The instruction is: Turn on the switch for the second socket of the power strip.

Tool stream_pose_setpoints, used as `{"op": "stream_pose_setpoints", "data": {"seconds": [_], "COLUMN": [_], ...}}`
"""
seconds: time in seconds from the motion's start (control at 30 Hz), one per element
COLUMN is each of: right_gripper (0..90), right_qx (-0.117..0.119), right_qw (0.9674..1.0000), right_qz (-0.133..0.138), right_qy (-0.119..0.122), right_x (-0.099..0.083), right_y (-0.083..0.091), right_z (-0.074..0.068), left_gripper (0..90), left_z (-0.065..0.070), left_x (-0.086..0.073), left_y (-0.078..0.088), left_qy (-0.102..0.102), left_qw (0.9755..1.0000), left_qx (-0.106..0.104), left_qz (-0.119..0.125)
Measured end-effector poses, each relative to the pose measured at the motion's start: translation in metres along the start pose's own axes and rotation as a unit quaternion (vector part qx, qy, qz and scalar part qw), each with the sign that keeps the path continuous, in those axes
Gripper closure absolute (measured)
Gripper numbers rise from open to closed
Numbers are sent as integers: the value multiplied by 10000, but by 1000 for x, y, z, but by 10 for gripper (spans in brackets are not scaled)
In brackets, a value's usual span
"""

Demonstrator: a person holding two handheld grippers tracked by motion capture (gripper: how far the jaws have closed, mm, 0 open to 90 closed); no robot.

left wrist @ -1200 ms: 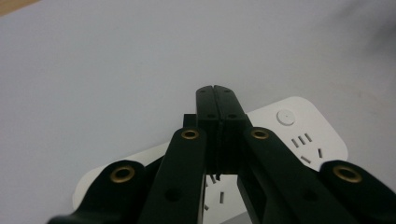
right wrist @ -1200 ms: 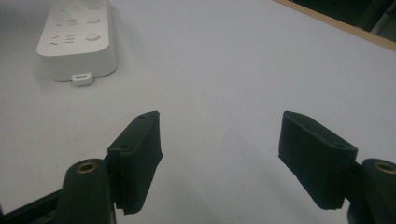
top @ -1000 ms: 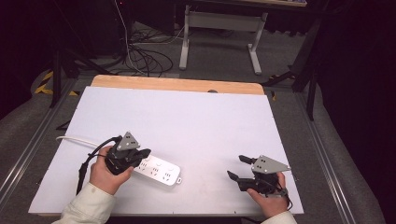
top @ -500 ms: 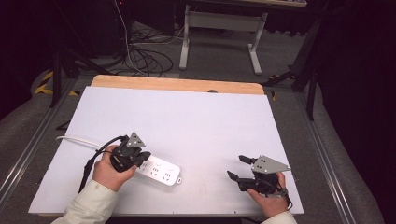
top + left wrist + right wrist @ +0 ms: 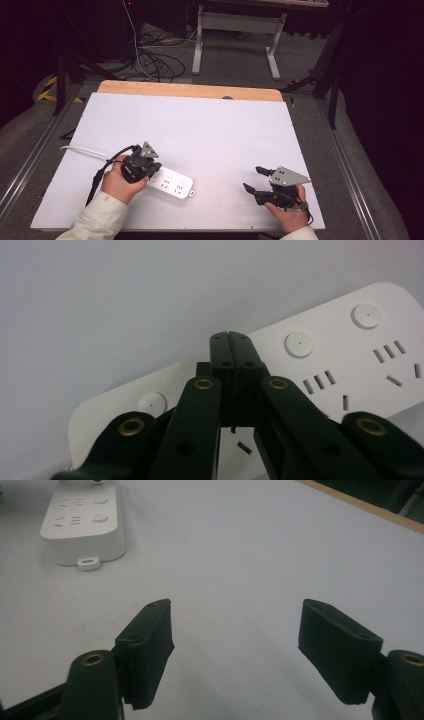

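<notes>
At the near right of the bench [image 5: 215, 125], the right gripper [image 5: 256, 180] is held with its jaws spread wide and empty, unmoved over the last second. At the near left, the left gripper [image 5: 150, 172] is seen with its jaws pressed fully together, nothing between them, their tips over the white power strip [image 5: 172, 184]. It has been shifted slightly rightward along the strip, which lies flat where it was. A press on one of the strip's round buttons [image 5: 299, 344] is judged the step in hand, not yet made
</notes>
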State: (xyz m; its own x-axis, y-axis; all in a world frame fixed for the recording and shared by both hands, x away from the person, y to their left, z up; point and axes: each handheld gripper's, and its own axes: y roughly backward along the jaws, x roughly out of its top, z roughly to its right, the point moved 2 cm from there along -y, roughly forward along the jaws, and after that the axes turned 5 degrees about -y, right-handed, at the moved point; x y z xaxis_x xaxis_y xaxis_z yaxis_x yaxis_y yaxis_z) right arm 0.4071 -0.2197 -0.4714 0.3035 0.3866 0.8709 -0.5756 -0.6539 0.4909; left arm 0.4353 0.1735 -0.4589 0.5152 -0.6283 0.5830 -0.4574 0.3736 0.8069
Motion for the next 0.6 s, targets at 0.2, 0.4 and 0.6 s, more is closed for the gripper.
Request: {"op": "stream_pose_setpoints", "data": {"seconds": [0.2,0.4,0.6], "right_gripper": [301,301,301], "right_qx": [2,-1,1], "right_qw": [10000,10000,10000], "right_qz": [-4,6,9], "right_qy": [7,16,1], "right_x": [0,0,0], "right_y": [0,1,1], "right_z": [0,0,0], "left_gripper": [898,898,898], "left_z": [1,2,3], "left_x": [0,-1,-1], "left_y": [-2,-3,-3], "left_qy": [-80,-131,-149], "left_qw": [10000,9999,9998], "left_qx": [54,86,134], "left_qz": [-15,-17,-1]}}
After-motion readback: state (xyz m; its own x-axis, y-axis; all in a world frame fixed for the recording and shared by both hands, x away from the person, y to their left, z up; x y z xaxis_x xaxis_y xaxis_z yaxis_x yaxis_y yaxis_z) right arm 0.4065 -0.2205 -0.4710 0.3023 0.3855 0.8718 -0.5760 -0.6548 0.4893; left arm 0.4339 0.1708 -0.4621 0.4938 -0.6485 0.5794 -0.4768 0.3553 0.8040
